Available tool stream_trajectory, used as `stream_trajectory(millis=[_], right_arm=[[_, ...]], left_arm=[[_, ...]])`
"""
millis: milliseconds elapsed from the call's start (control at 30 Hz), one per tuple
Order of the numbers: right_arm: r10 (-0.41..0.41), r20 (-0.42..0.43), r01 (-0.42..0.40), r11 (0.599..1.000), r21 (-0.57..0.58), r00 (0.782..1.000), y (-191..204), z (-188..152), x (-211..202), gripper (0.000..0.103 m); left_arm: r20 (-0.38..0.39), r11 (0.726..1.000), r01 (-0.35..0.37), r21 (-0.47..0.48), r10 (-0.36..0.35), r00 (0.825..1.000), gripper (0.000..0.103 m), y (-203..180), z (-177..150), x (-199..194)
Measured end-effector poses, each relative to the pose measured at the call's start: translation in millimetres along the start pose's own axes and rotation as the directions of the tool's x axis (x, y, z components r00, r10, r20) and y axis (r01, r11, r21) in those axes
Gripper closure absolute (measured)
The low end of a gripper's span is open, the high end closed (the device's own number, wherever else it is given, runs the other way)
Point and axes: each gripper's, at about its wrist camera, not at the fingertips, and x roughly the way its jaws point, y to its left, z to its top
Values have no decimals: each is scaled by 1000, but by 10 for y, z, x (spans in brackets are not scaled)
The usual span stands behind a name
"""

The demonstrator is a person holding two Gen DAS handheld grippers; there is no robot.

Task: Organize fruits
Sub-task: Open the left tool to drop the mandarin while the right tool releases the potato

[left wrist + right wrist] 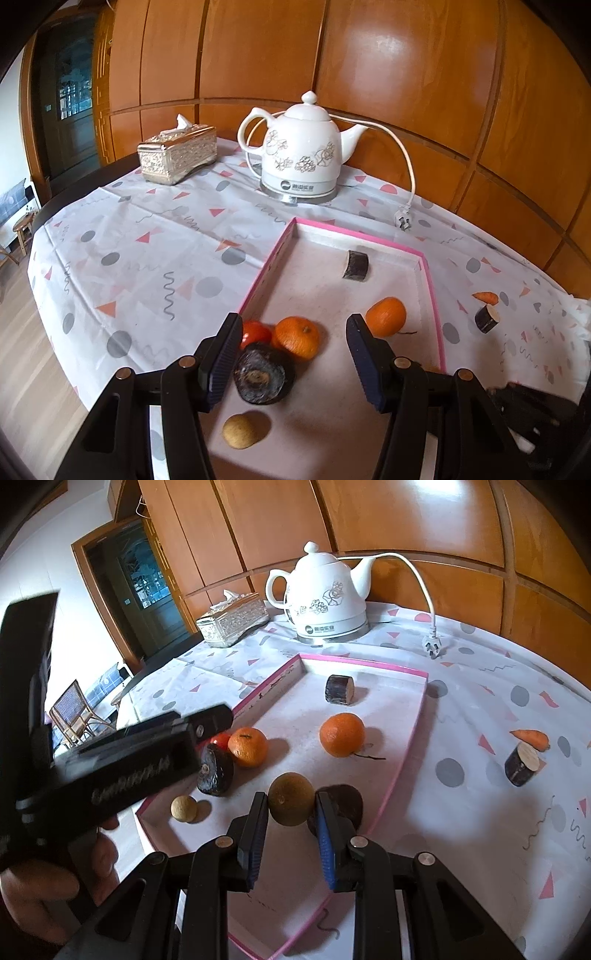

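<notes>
A tissue box (177,157) stands at the far left of the tabletop (147,258), which is covered by a patterned cloth, with a white kettle (301,147) beside it and the kettle's loose plug (403,221) lying further right. Nearer the camera sits a shallow pink-rimmed tray (258,280), where most of the fruit is gathered.

In the left wrist view, the left tongs (291,354) hang over the tray's near left corner with their pads parted and nothing gripped. Just beside the left pad lies a dark fruit (264,376), tipped on its side, with a red fruit (256,332) and an orange (297,336) close behind it. A small tan fruit (240,430) rests nearer the camera. A second orange (386,316) lies to the right, by the right pad, and a dark cut piece (355,265) sits alone near the tray's far rim.

In the right wrist view, a hand (33,893) holds the left tool at the picture's left edge. The right tongs (291,805) are closed narrowly on a brown-green fruit (291,798), held above the tray's near right side; a dark object (345,797) lies just behind the right pad, too hidden to identify.

Outside the tray, on the cloth to the right, a carrot piece (530,737) lies touching or just beside another dark cut piece (522,763).
</notes>
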Motion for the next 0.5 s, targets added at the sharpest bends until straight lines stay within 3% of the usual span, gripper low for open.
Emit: stream_trajectory(millis=[500], right_arm=[[12, -8, -12, 999, 34, 1000, 66, 40, 97, 75]], left_arm=[[0, 1000, -6, -12, 6, 1000, 44, 63, -70, -58]])
